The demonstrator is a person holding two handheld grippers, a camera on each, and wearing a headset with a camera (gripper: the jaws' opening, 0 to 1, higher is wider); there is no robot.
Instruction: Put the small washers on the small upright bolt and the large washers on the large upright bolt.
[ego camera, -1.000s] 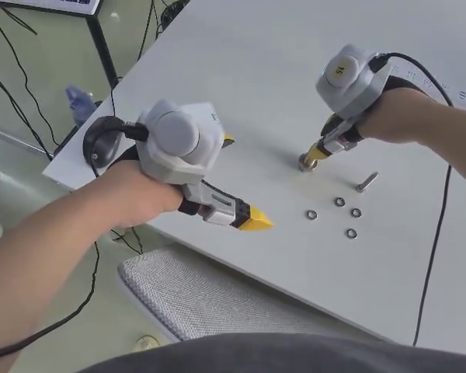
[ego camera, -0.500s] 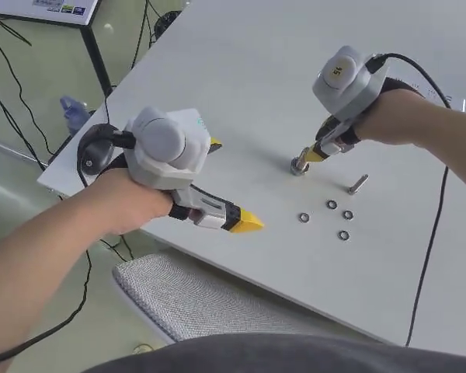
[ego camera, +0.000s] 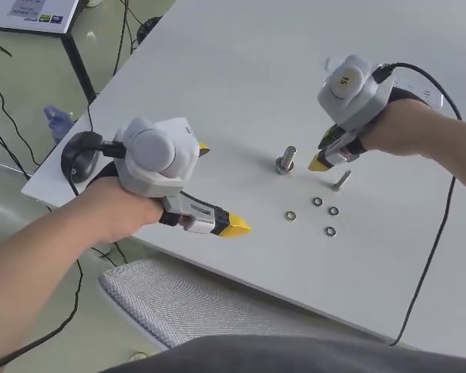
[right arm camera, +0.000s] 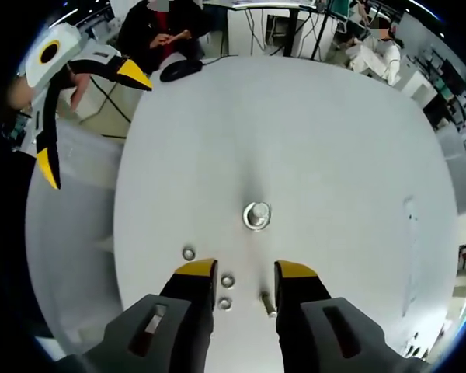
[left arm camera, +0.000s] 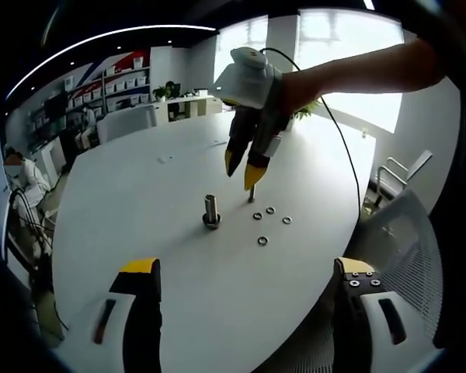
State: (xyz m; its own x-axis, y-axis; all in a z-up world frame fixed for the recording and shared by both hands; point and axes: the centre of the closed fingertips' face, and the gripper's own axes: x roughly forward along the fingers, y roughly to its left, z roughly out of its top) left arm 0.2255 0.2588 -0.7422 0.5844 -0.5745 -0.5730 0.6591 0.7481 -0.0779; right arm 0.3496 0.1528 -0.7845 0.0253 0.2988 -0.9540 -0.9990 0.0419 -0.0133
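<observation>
a person's left gripper hangs near the front edge of the white workbench, jaws spread wide and empty, well apart from the work. beyond it, four washers lie flat in a loose cluster. they look alike in size from here, so small and large cannot be told apart. just past them one small bolt lies on its side, not upright, its long axis slanting away from the person and toward the right hand. one large bolt stands on its head to the left of it, bare of washers. farthest out, the right gripper hovers with its jaws parted and holding nothing. in the right gripper view the small bolt sits beneath the gap, close to the inner side of the right-hand jaw, its length running roughly along the jaws rather than across them. the right gripper is by far the nearer of the two, and the next move likely means standing that bolt up before any washer goes on.
</observation>
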